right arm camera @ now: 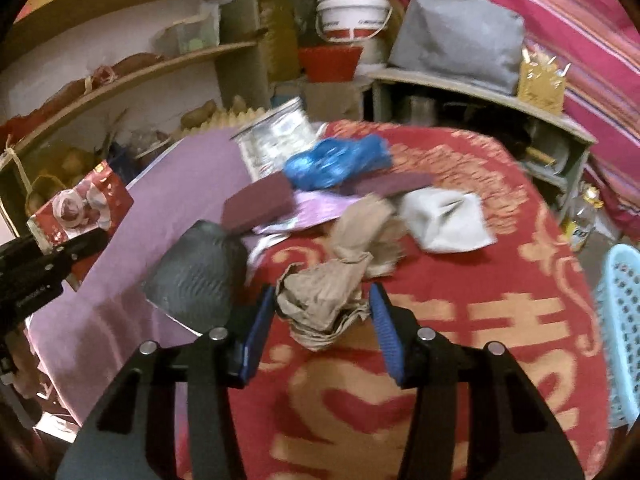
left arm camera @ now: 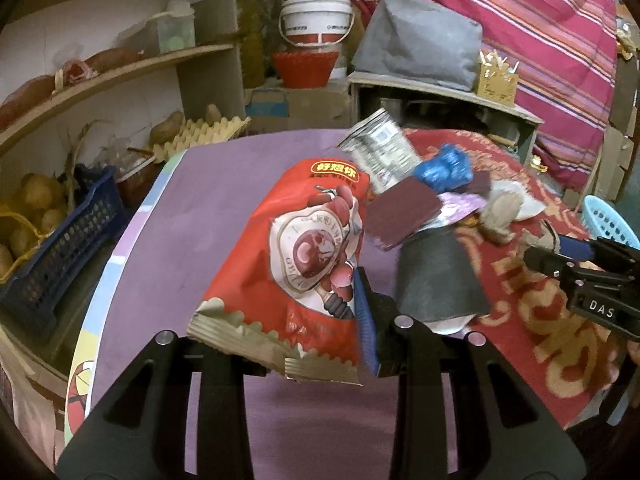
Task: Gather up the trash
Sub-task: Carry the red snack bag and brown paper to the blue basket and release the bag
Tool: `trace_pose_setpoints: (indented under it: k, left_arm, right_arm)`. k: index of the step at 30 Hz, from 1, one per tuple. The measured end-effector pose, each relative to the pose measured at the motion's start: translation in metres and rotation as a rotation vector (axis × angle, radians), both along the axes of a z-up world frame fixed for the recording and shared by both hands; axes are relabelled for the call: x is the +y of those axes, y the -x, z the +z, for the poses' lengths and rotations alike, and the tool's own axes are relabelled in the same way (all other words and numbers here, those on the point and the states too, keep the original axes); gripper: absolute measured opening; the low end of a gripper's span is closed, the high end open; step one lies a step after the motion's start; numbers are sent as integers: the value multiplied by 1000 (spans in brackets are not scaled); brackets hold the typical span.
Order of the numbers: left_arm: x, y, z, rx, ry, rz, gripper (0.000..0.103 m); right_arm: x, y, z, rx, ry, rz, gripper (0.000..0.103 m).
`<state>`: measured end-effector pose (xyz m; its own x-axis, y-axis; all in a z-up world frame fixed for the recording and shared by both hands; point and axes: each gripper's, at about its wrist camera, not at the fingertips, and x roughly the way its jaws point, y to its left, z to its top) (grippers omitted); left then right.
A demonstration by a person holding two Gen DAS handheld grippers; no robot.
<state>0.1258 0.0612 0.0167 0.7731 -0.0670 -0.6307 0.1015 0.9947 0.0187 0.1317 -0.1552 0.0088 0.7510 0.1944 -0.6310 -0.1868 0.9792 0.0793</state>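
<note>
So the table is split two ways: a plain purple sheet (left arm camera: 208,216) covers the left part and a red cloth with gold characters (right arm camera: 500,320) covers the right, and the trash sits in a heap about where the two meet. The left gripper (left arm camera: 320,320) is clamped on a red snack bag (left arm camera: 304,248), which hangs lifted off the purple sheet. The right gripper (right arm camera: 322,320) has its blue pads on either side of a crumpled brown paper wad (right arm camera: 324,304) lying on the red cloth, with the left pad up against it and a sliver of gap on the right, so not really squeezing. Behind that there's a silver printed can (right arm camera: 276,136) on its side, a blue plastic bundle (right arm camera: 336,162), a dark maroon block (right arm camera: 256,204), a black cone-shaped piece (right arm camera: 196,272) and a white crumpled wrapper (right arm camera: 444,220), all near each other. The room is pretty cramped: wooden shelves (left arm camera: 120,72) on the left with potatoes in a dark blue crate (left arm camera: 60,256), a white bucket (left arm camera: 316,20) stacked at the back, a grey cushion (left arm camera: 416,40) on a low cabinet, a striped pink blanket (left arm camera: 540,40), and a light blue basket (right arm camera: 624,336) off the right edge.
</note>
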Motion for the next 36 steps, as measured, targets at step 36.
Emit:
trace_pose_setpoints:
  k: [36]
  left_arm:
    - [-444,-3,0,20,56,-601,31]
  right_arm:
    - [-368,84,33,-51,23,-540,48]
